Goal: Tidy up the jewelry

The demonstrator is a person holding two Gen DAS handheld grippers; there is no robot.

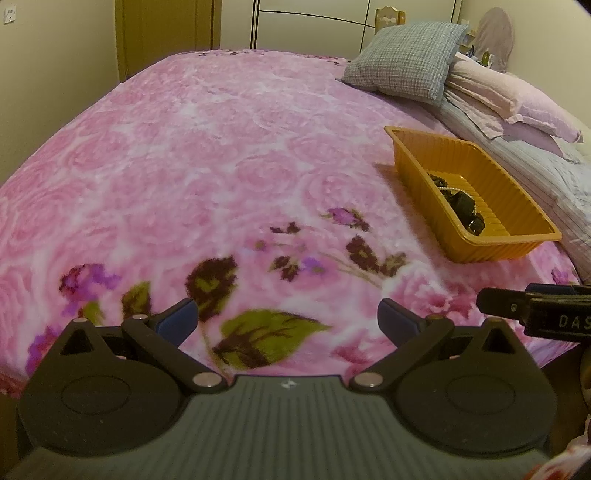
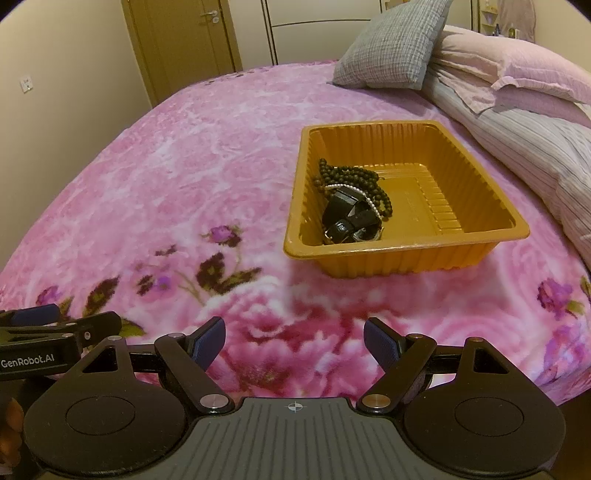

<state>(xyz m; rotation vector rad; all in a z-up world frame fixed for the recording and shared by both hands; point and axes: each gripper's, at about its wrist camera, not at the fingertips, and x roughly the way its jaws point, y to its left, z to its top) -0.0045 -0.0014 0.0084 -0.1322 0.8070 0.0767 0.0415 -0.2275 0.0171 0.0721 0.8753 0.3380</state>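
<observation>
An orange plastic tray (image 2: 476, 236) sits on the pink floral bedspread (image 2: 184, 166), ahead and right of my right gripper. In its left part lie a dark bead necklace (image 2: 354, 177), a white pearl strand (image 2: 371, 205) and a black watch (image 2: 347, 218). The tray also shows in the left wrist view (image 1: 417, 173), far right, with the dark jewelry (image 1: 461, 206) inside. My left gripper (image 1: 288, 319) is open and empty above the bedspread (image 1: 203, 147). My right gripper (image 2: 294, 343) is open and empty, near the bed's front edge.
A grey checked cushion (image 2: 391, 48) and pink pillows (image 2: 517, 66) lie at the head of the bed, behind the tray. A striped sheet (image 2: 535, 147) runs along the right. A door (image 2: 184, 33) and wall stand beyond the bed.
</observation>
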